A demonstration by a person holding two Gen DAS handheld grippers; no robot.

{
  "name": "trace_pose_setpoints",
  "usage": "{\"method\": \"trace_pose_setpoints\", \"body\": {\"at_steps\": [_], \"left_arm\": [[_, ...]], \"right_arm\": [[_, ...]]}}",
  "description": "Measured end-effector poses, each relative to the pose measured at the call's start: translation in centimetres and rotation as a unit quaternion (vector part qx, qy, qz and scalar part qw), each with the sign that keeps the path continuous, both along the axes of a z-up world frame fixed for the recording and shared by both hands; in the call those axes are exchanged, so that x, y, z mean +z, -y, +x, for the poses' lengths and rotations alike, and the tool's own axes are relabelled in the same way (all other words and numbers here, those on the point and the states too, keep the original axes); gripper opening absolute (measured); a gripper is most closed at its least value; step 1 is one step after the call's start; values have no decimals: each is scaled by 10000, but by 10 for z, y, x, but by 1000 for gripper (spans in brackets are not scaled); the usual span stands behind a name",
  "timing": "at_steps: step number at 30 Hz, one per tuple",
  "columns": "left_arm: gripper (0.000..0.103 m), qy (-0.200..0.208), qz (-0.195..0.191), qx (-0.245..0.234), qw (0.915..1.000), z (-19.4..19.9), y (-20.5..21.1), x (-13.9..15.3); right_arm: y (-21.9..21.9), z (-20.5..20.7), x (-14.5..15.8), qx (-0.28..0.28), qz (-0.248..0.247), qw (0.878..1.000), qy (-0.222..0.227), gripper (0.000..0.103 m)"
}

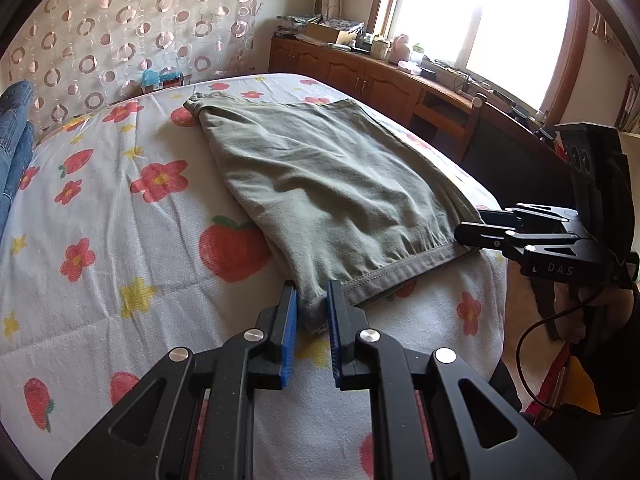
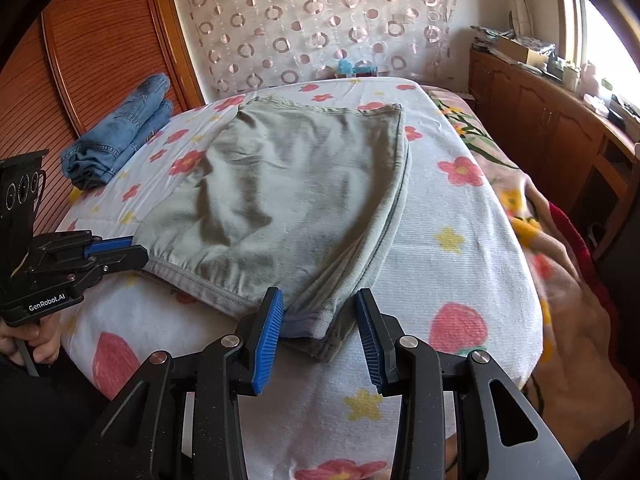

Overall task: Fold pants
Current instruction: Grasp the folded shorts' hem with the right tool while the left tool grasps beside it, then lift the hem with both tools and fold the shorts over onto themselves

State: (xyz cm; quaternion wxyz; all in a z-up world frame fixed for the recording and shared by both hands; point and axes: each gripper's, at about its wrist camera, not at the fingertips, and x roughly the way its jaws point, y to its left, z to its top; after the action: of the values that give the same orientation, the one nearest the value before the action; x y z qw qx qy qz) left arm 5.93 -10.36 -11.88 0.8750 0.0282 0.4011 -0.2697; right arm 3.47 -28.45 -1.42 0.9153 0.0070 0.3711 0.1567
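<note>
bare bedspread [image 2: 452, 216] flanks the pants [image 2: 288, 200]; folded jeans [image 2: 120, 132] block the far-left corner.

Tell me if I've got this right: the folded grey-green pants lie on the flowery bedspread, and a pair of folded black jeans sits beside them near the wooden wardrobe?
Nearly. The folded jeans are blue denim, not black, as the right wrist view shows. The rest stands: the grey-green pants lie on the flowery bedspread, with the jeans beside them near the wooden wardrobe.

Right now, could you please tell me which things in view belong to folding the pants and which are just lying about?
In the job: grey-green cotton pants; left hand-held gripper; right hand-held gripper.
Lying about: folded blue denim jeans; flower-printed white bedsheet; cluttered wooden sideboard.
</note>
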Motion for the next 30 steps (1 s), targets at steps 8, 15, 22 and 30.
{"method": "trace_pose_setpoints", "body": {"at_steps": [8,15,22,30], "left_arm": [[30,-63,-161,166,9997,3,-9,-3],[30,-35,-163,154,9997,2,-7,-4],[30,-38,-196,95,9998,1,-6,-4],[14,14,-23,-104,9999,-5,4,-2]], "right_arm": [[4,2,-2,63,207,9997,-63,25],[3,3,-3,54,249,9996,-74,21],[2,2,-4,50,299,9995,-63,16],[0,4,-4,65,329,9994,-84,12]]}}
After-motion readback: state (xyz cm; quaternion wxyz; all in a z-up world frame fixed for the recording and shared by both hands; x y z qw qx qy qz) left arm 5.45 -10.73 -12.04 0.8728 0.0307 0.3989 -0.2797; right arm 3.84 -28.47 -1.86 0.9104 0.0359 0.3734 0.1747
